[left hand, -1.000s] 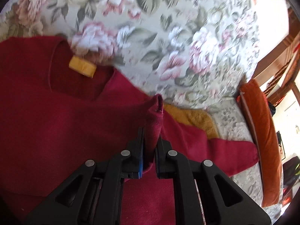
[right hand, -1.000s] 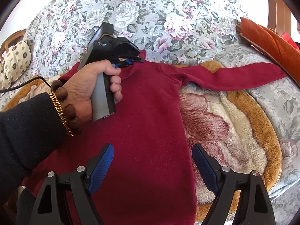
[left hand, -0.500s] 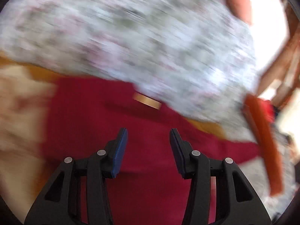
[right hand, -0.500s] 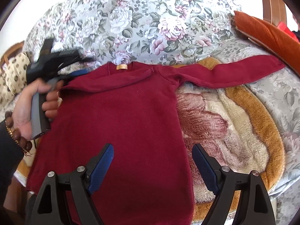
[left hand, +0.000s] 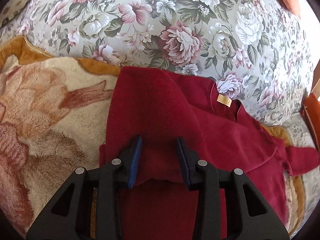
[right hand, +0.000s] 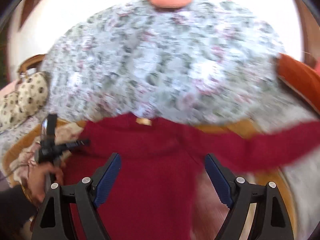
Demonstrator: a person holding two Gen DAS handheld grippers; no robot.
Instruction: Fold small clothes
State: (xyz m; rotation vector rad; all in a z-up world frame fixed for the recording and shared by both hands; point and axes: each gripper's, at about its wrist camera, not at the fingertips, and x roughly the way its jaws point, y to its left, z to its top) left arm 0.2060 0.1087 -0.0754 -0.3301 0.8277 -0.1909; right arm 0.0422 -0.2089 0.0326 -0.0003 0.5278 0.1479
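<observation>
Both my claws are released. Left claw (left hand: 159, 156) hangs with jaws just narrowed, nothing pressed between them, over the folded sleeve. Right claw (right hand: 163, 177) gapes wide. Sofa (left hand: 180, 20) fills twelve o'clock, blanket (left hand: 40, 110) at nine, red top (left hand: 180, 120) centre, tag (left hand: 224, 100) at two.

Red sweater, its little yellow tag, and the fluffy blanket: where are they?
red sweater (left hand: 170, 104), left wrist view, on its folded-over chest.
yellow tag (left hand: 224, 100), left wrist view, at the neckline.
fluffy blanket (left hand: 50, 110), left wrist view, on its cream pile.
</observation>
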